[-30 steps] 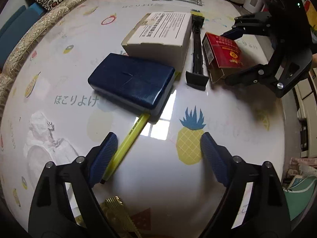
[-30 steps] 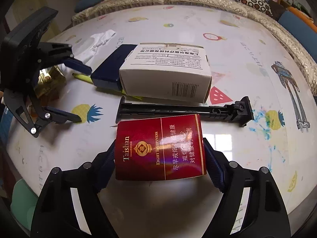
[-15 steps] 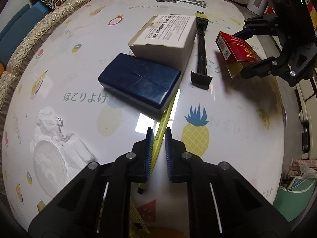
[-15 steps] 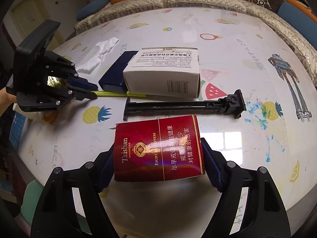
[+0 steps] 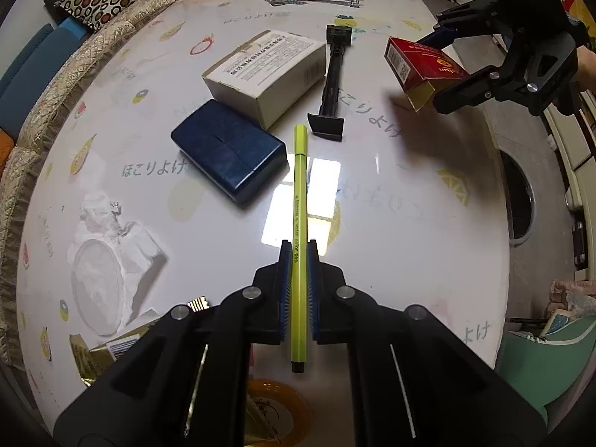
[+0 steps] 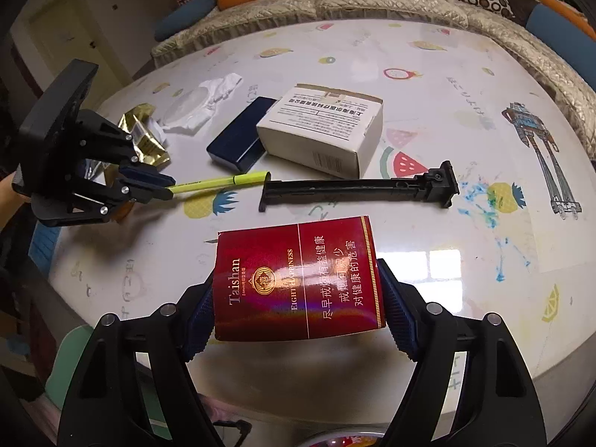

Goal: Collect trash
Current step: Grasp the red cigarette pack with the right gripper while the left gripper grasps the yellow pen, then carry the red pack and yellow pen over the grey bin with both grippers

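A yellow-green pen (image 5: 299,186) runs between the pads of my left gripper (image 5: 299,249), whose jaws are closing on it; the pen's far end points at the black bar. In the right wrist view the same left gripper (image 6: 164,186) holds the pen (image 6: 223,182) just above the table. My right gripper (image 6: 296,275) is shut on a red cigarette pack (image 6: 260,253), pads pressing its two short sides, held above the table near its edge. From the left wrist view, the right gripper (image 5: 439,70) and the red pack (image 5: 421,59) hang at the upper right.
On the round fruit-print table (image 5: 409,193) lie a white carton (image 5: 264,70), a dark blue case (image 5: 227,149), a black plastic bar (image 5: 331,85), a crumpled white wrapper (image 5: 108,257) and gold foil packaging (image 6: 143,138). A sofa curves behind; a green seat (image 5: 540,354) stands beside the table.
My left jaws have come together on the pen and lifted it, so it now points away from the blue case. The right gripper has risen a little with the red pack.
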`<state>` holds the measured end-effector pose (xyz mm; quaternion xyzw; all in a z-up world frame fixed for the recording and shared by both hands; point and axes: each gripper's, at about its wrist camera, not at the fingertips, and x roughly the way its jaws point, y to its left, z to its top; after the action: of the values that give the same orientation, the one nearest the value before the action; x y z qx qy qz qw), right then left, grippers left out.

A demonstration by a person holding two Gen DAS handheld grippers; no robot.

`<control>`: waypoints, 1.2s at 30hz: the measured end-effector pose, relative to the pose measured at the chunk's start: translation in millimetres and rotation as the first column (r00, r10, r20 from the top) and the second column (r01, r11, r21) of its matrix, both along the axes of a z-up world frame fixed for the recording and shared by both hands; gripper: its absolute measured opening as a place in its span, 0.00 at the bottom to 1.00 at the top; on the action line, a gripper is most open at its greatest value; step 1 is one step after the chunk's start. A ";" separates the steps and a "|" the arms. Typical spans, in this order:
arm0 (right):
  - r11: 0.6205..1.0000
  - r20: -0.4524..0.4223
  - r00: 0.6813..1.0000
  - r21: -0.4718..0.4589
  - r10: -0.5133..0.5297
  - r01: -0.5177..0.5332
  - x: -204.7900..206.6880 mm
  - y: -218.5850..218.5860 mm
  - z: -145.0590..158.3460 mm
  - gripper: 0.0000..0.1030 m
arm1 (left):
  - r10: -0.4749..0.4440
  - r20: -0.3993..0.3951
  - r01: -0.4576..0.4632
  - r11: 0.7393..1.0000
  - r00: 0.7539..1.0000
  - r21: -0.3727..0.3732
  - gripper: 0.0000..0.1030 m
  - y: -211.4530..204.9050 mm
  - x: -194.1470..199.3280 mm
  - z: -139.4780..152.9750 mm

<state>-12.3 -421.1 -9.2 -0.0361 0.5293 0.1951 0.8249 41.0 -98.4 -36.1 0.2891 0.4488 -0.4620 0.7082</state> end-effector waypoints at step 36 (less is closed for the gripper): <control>0.974 0.044 0.974 0.042 -0.224 0.222 -202.1 -142.3 55.1 0.74 | -0.345 0.102 0.356 0.925 0.933 -0.128 0.06 -139.0 -169.1 114.4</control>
<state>-214.4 -563.3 45.9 0.0338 0.5061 0.1099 0.8548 -128.1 -237.4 78.3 0.3303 0.3273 -0.6010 0.6500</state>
